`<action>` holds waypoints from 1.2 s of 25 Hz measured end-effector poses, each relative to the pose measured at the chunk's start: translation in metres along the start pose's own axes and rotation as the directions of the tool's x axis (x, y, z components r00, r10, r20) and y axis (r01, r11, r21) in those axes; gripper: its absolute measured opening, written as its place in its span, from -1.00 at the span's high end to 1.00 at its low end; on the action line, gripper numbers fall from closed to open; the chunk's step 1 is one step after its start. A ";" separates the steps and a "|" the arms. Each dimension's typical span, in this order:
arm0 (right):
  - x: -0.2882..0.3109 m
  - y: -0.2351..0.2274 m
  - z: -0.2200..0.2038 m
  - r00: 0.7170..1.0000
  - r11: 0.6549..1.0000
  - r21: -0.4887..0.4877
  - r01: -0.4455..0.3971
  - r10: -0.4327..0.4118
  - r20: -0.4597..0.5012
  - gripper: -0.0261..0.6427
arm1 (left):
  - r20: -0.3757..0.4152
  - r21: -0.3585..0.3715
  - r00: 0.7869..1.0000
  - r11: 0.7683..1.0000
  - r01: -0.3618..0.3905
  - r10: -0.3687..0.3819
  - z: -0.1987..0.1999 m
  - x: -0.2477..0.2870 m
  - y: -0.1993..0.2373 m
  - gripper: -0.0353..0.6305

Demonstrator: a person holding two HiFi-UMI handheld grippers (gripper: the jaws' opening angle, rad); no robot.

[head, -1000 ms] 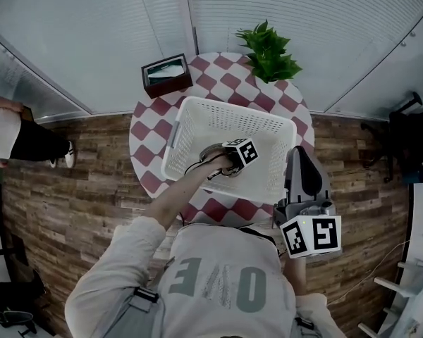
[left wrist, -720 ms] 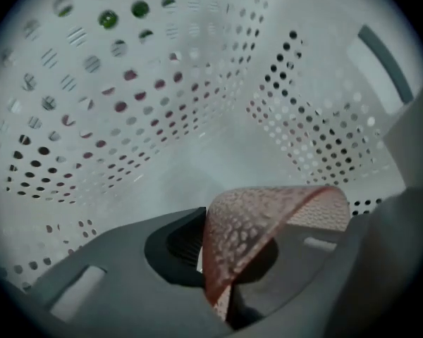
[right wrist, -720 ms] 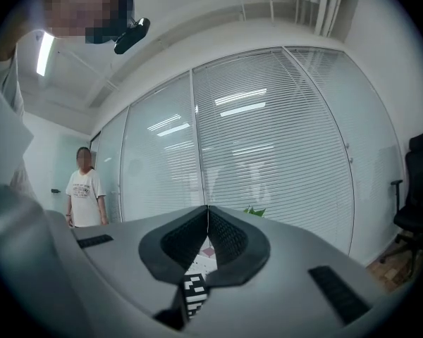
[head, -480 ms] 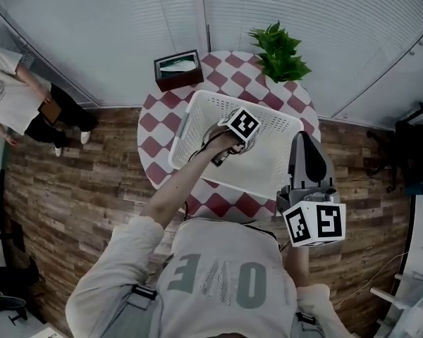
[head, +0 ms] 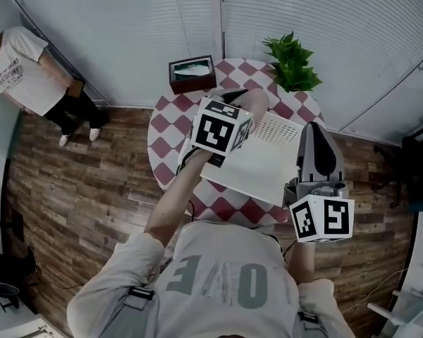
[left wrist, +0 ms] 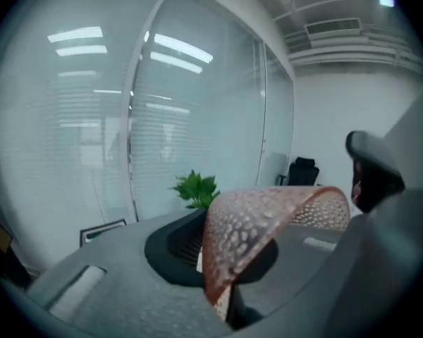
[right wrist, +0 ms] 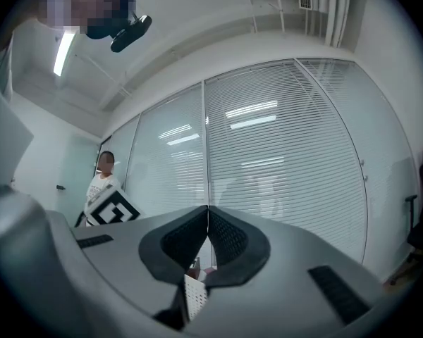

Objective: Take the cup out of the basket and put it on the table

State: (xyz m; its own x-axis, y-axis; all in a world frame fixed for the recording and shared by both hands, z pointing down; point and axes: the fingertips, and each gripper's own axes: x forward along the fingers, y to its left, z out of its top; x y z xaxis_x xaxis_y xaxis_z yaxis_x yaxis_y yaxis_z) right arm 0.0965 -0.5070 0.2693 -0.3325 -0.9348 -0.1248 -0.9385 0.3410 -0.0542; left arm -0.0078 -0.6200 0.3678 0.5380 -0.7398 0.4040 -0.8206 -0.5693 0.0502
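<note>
The cup (left wrist: 268, 217) leaves the basket (head: 268, 167)
Left gripper (left wrist: 222, 259), clamped on the cup wall, has risen above the basket; setting down remains. Right gripper (right wrist: 209, 238) closed, empty.

An office interior: floor-to-ceiling glass partitions (head: 324, 27) backed by slatted blinds enclose a corner with a round checkered table (head: 166, 122), a potted plant (head: 292, 62), a black office chair (left wrist: 303, 171) and wood-plank flooring (head: 92, 189).

Right tool (right wrist: 208, 208) jaws together, empty; basket corner (right wrist: 194, 296) below; person (right wrist: 101, 183) far left.
</note>
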 end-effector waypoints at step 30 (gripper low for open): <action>-0.015 0.043 0.041 0.983 0.996 -0.028 -0.084 0.088 0.159 0.89 | 0.662 -0.072 0.684 0.934 -0.350 0.307 0.087 -0.233 -0.015 0.82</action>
State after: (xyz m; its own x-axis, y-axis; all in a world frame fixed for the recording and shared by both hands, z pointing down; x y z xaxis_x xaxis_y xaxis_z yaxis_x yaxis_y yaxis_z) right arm 0.0652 -0.4738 0.2284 -0.3946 -0.8734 -0.2855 -0.9093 0.4158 -0.0153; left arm -0.1046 -0.4701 0.1934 0.2436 -0.9179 -0.3131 -0.9685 -0.2471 -0.0290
